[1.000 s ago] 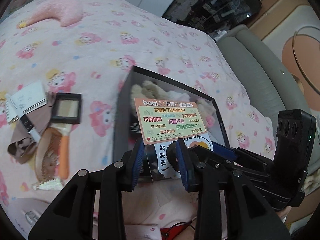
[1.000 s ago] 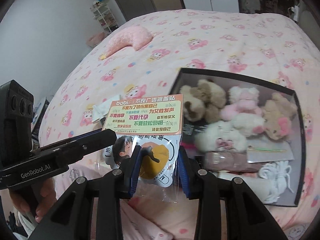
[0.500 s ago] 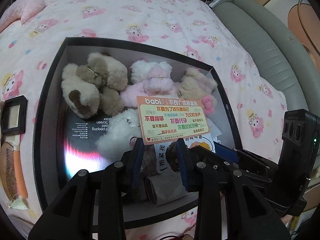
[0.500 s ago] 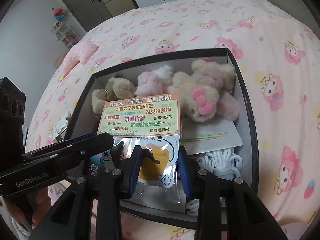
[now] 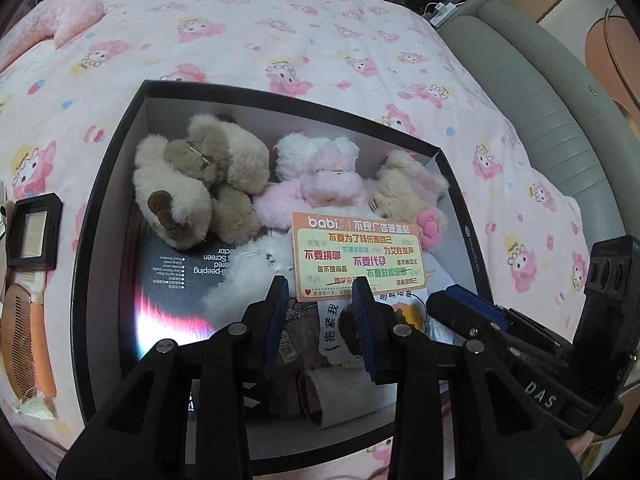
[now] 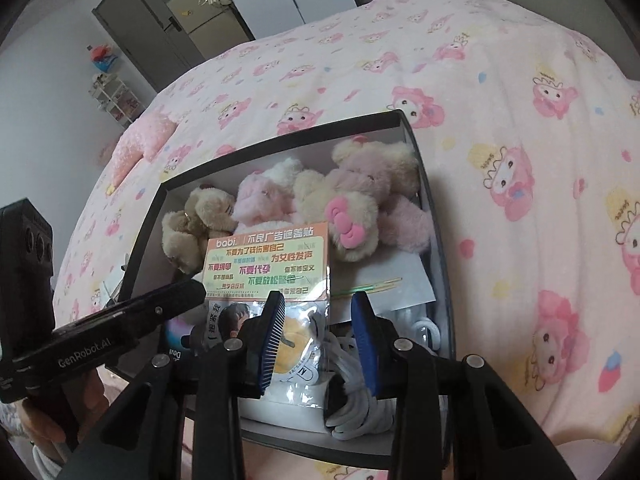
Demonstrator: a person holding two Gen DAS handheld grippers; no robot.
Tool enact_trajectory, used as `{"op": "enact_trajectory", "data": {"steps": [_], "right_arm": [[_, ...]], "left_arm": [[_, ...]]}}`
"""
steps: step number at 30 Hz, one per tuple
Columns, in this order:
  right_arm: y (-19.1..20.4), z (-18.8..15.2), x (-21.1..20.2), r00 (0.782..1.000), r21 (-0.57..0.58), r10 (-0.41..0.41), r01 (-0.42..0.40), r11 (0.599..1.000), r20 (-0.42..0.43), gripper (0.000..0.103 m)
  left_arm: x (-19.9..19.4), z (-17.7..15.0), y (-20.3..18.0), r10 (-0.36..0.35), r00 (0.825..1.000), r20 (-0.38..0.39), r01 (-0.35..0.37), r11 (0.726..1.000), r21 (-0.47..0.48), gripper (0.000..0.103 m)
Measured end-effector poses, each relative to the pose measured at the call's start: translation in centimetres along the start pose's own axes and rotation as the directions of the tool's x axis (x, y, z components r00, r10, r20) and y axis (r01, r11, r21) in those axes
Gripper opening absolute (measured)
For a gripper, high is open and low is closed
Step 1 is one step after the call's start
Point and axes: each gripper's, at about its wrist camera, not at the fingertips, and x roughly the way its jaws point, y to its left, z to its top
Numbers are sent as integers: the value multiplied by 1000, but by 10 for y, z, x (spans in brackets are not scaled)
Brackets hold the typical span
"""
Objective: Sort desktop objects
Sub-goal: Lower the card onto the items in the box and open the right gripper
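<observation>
Left wrist: sticker pack [image 5: 356,256] hides whether either hand-held gripper [image 5: 320,322] grips it

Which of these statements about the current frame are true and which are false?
1. Plush toys lie inside the black box. True.
2. The comb is in the box. False: it lies outside, on the bedspread beside the box.
3. The printed sticker pack hangs over the box. True.
4. The white cord lies on the bedspread. False: it is coiled inside the box, in a near corner.
5. The bedspread is plain white. False: it is pink with a cartoon print.
</observation>
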Motion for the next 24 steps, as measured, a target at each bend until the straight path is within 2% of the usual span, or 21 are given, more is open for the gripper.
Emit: {"op": "enact_trajectory", "data": {"steps": [3, 5, 6, 8, 12, 17, 21, 24], "right_arm": [[8, -2, 7, 1000, -26, -11, 11, 1000, -19, 31], [10, -3, 9, 998, -42, -63, 62, 997, -12, 31], [9, -3, 9, 997, -42, -79, 79, 996, -9, 31], [6, -3, 8, 997, -35, -79, 79, 996, -6, 31], [4, 0, -3, 996, -33, -80, 81, 996, 46, 31], [9, 0, 6, 998, -48, -64, 64, 997, 12, 31], [5, 1, 1, 989, -39, -138, 139, 989, 46, 31], [1, 1, -4, 990, -24, -126, 127, 992, 57, 31]], "left_arm": [[11, -2, -11, 20, 1000, -21, -20, 999, 34, 32], [18, -3, -21, -39, 998, -50, 41, 998, 51, 32], [19, -4, -25, -44, 997, -57, 47, 997, 57, 32], [16, -5, -31, -12, 1000, -28, 14, 997, 80, 32], [4, -6, -20, -46, 999, 19, 45, 999, 21, 30], [12, -10, -29, -42, 999, -19, 43, 998, 49, 29], [20, -12, -37, -51, 998, -45, 54, 997, 60, 29], [15, -9, -32, -44, 999, -14, 45, 999, 27, 29]]}}
